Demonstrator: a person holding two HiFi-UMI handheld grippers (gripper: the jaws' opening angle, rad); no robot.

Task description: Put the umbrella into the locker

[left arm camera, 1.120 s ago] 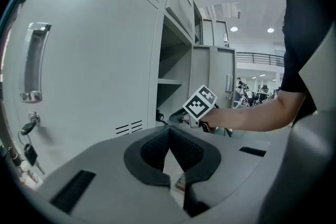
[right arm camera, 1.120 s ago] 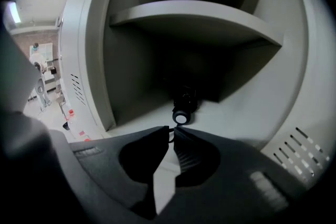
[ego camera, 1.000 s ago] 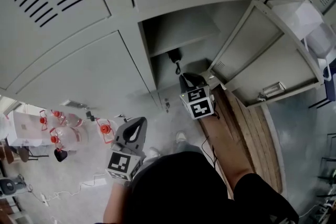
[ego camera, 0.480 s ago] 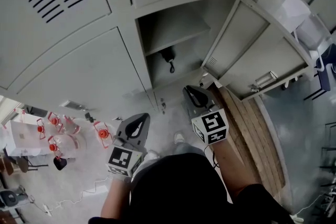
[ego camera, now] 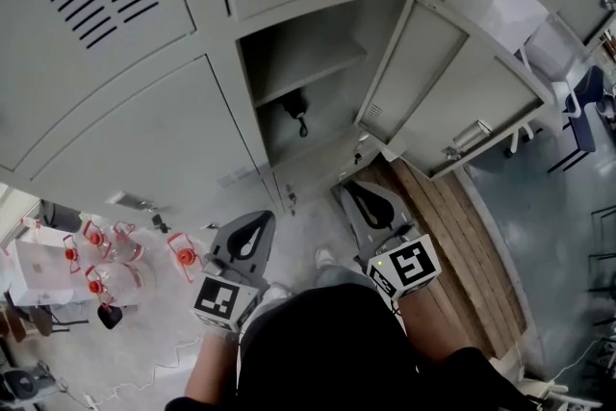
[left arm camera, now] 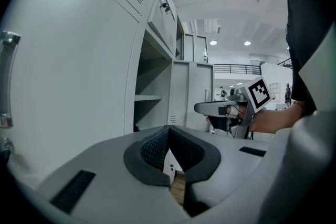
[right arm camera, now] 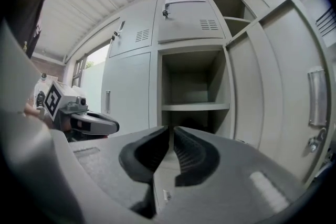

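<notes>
The grey locker (ego camera: 318,63) stands open, its door (ego camera: 452,101) swung out to the right. A dark folded umbrella (ego camera: 295,114) lies inside it, under the shelf (ego camera: 308,72), with its strap hanging down. My right gripper (ego camera: 358,191) is in front of the opening, apart from the umbrella, shut and empty; the right gripper view (right arm camera: 171,131) looks into the locker. My left gripper (ego camera: 258,224) hangs lower left, before the shut neighbouring door, also shut with nothing in it (left arm camera: 169,131).
A wooden pallet (ego camera: 462,245) lies on the floor under the open door. Clear jugs with red caps (ego camera: 106,255) stand at the far left. More lockers surround the open one; one at the top right is open with white paper (ego camera: 510,10).
My right gripper has drawn back out of the locker mouth toward my body. The umbrella has stayed inside. My left gripper has lifted slightly.
</notes>
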